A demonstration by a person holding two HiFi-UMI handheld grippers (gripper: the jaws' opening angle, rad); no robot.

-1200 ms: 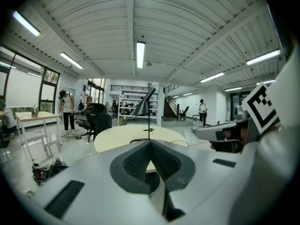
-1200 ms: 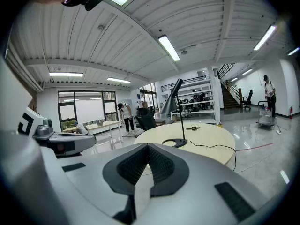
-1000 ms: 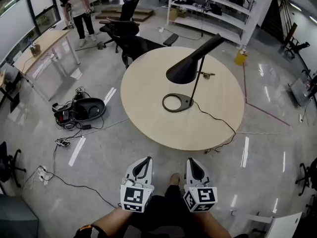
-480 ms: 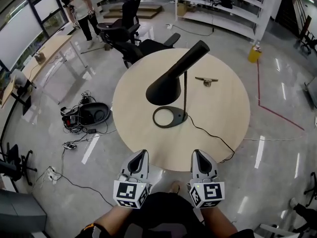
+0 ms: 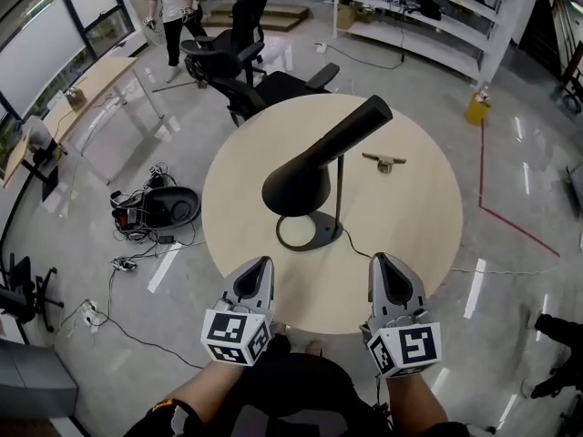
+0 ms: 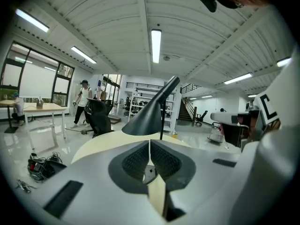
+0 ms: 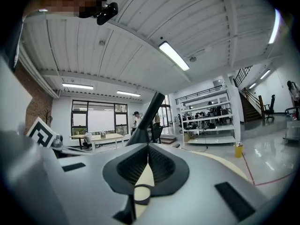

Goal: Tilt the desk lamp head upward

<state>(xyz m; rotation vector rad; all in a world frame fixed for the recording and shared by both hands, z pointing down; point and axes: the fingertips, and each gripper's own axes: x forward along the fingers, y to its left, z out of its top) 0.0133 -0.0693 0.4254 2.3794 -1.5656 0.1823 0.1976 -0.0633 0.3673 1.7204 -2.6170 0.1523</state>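
Observation:
A black desk lamp stands on the round wooden table. Its cone head points down to the left, above the ring base and beside the thin stem. The lamp head also shows in the left gripper view, and the lamp head rises just past the jaws in the right gripper view. My left gripper hovers over the table's near edge, shut and empty. My right gripper is level with it at the right, also shut with nothing held. Both are short of the lamp.
A small metal piece lies on the table behind the lamp. The lamp's cable runs off the near right edge. Black office chairs stand beyond the table, a cable tangle lies on the floor at left, and a person stands far back.
The view has closed in on the table, so the lamp sits nearer. Both grippers have come forward to the table's near edge and spread slightly apart. Their jaws stay shut.

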